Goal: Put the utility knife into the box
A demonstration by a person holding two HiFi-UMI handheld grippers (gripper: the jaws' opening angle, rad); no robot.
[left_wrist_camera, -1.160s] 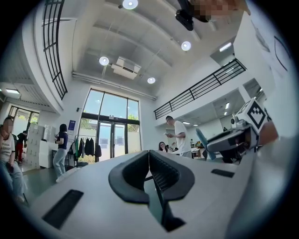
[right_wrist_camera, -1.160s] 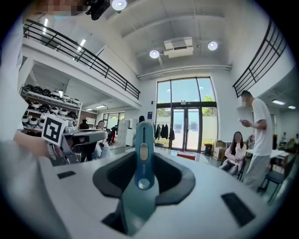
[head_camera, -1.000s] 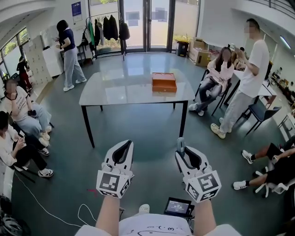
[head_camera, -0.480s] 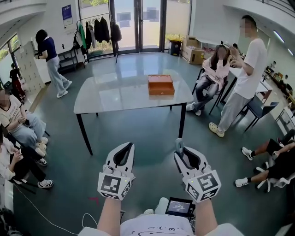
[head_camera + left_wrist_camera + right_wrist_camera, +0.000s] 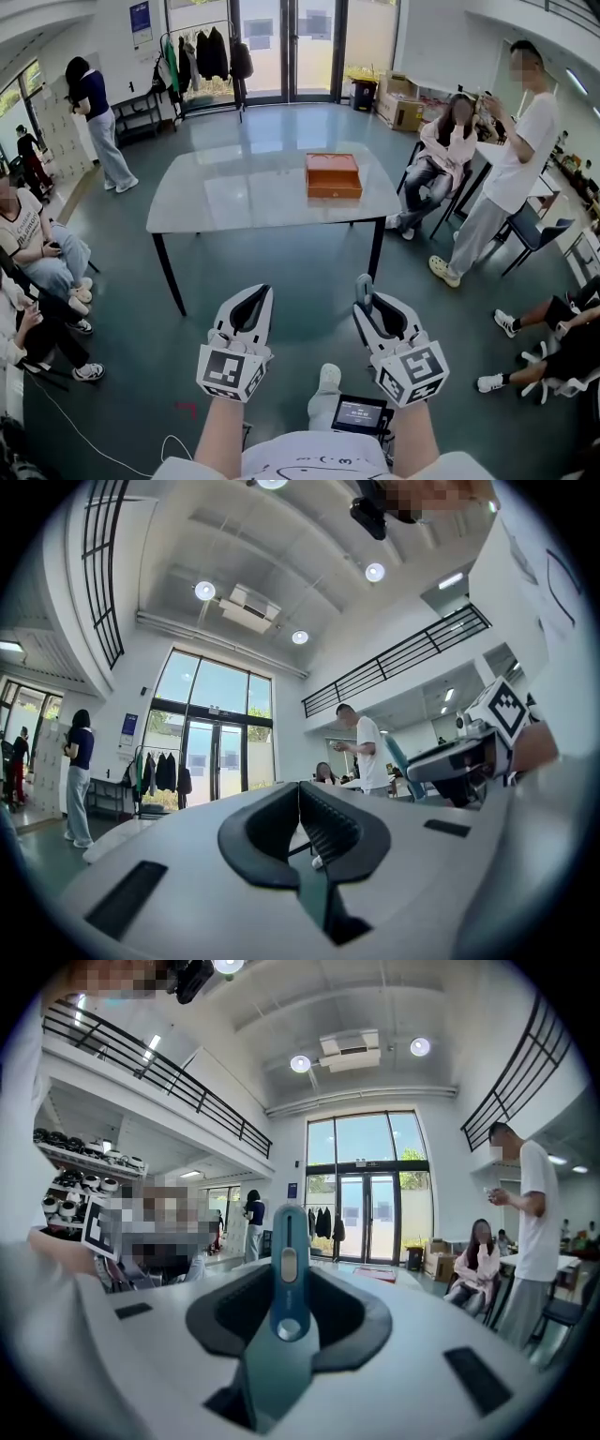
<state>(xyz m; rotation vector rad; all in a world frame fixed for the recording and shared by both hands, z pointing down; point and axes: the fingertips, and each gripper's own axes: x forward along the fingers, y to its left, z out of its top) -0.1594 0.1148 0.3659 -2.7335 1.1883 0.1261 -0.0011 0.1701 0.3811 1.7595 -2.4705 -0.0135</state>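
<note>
Two grippers are showing at the near edge of the head view, each on a bare forearm, above a grey floor [image 5: 281,272]. The left gripper [image 5: 255,298] is pointing ahead with its jaws clenched tip to tip. Its own view is showing the dark pads [image 5: 328,827] meeting at the front and holding nothing. The right gripper [image 5: 373,305] is grasping the utility knife [image 5: 364,287]. In the right gripper view this teal knife [image 5: 288,1251] is standing upright between the jaws, and its rounded end is rising above the pads. The knife is thus being held in the air, well apart from the box and short of the table. Just below the right gripper, a small screen [image 5: 360,413] is glowing beside the person's white shoe [image 5: 327,379].

Farther on, a glass-topped table [image 5: 234,192] is standing on dark legs. The orange box [image 5: 333,175] is lying on its right half, near the far edge. To the left of the table, people are sitting along the wall [image 5: 33,234]. To the right, one person is sitting on a chair [image 5: 441,155] and another in a white shirt is standing [image 5: 516,159]. At the far end, a person in a dark top [image 5: 94,122] is standing near a coat rack [image 5: 208,52], beside glass doors [image 5: 286,47] and stacked cartons [image 5: 405,105].
</note>
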